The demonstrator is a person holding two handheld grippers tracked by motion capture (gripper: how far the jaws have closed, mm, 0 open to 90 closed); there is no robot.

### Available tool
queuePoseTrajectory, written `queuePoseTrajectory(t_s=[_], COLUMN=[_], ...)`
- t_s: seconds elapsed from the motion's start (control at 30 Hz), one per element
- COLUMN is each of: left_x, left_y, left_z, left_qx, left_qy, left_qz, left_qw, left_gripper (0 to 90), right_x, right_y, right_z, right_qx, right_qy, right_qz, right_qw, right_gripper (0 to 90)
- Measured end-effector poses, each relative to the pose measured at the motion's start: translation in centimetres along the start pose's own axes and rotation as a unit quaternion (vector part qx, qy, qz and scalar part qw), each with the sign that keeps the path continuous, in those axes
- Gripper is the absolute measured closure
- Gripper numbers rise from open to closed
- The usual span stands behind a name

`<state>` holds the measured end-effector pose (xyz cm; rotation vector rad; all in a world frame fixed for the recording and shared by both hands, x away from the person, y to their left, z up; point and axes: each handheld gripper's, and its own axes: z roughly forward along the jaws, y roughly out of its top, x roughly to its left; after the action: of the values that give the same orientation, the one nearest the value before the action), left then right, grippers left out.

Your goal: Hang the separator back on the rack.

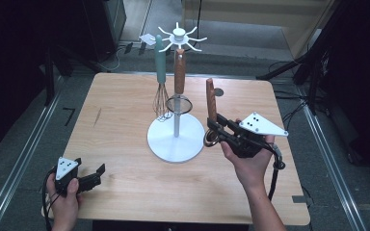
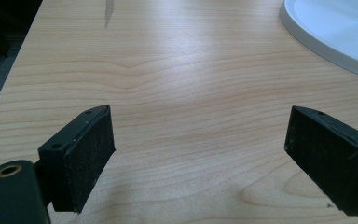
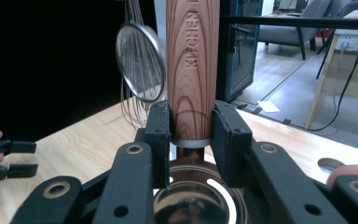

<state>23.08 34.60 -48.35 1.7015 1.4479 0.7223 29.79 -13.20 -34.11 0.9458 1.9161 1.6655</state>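
At four o'clock from the white stand [image 1: 176, 139], your right gripper [image 1: 217, 131] has its jaws clamped on a wooden-handled utensil [image 1: 211, 101], held upright above the table [image 1: 120, 96]. A whisk [image 1: 161, 77] and strainer [image 1: 178, 102] hang from the stand. At eight o'clock, your left gripper [image 1: 92, 177] rests with jaws apart.

overhead forward-down, two close jaw-level views

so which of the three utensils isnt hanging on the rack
The wooden-handled utensil clamped upright in the right gripper, beside the rack. The teal-handled whisk and the wooden-handled strainer both hang from the rack's hooks.
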Motion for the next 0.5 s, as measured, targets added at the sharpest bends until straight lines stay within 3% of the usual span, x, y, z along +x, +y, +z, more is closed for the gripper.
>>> queuePoseTrajectory(t_s=[0.5], left_x=[0.0], left_y=[0.0], left_z=[0.0], left_qx=[-0.002], left_qy=[0.002], left_qz=[-0.002], left_qw=[1.0000], left_gripper=[8.4], right_x=[0.4], right_y=[2.2], right_z=[0.4], right_qx=[-0.025], right_qy=[0.001], right_qz=[-0.003], right_qw=[0.9997], right_gripper=[71.3])
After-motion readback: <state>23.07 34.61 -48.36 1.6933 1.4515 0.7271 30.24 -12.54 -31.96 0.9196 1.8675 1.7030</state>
